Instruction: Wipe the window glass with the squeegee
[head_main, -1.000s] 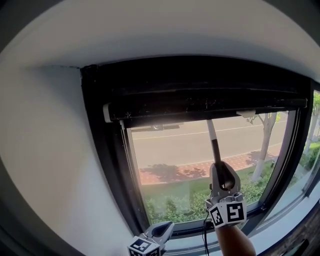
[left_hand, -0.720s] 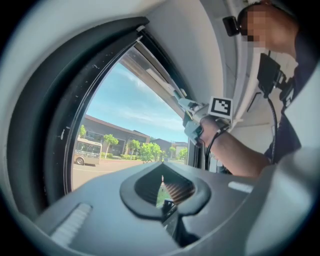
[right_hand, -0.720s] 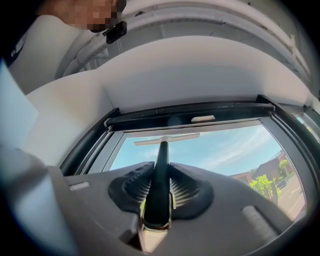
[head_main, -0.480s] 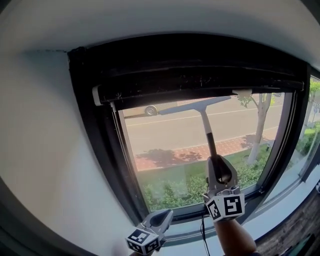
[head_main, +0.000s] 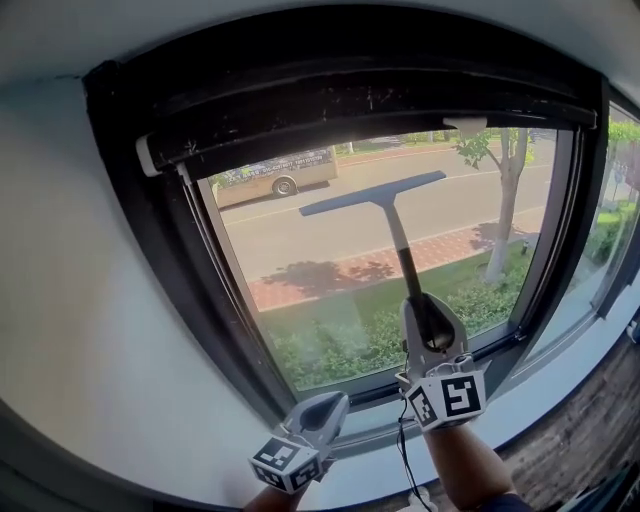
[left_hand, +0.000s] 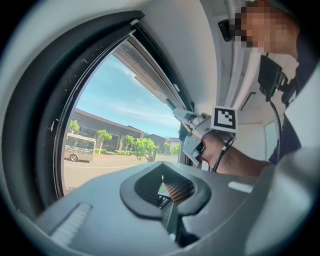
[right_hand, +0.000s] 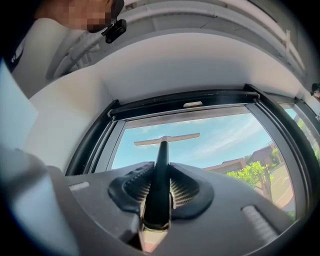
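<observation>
A: Gripper count and jaws?
B: Two. The right gripper (head_main: 424, 318) has its jaws clamped on the black handle of the squeegee (head_main: 393, 232). The left gripper (head_main: 328, 405) sits low near the sill, jaws together with nothing between them.
A: Squeegee position?
B: One, handle upright, blade tilted across the upper half of the window glass (head_main: 330, 300), left end lower. Contact with the glass: cannot tell.
A: Through the pane?
B: One bus (head_main: 270, 176) upper left, one tree (head_main: 503, 190) right, one black frame (head_main: 150, 230)
</observation>
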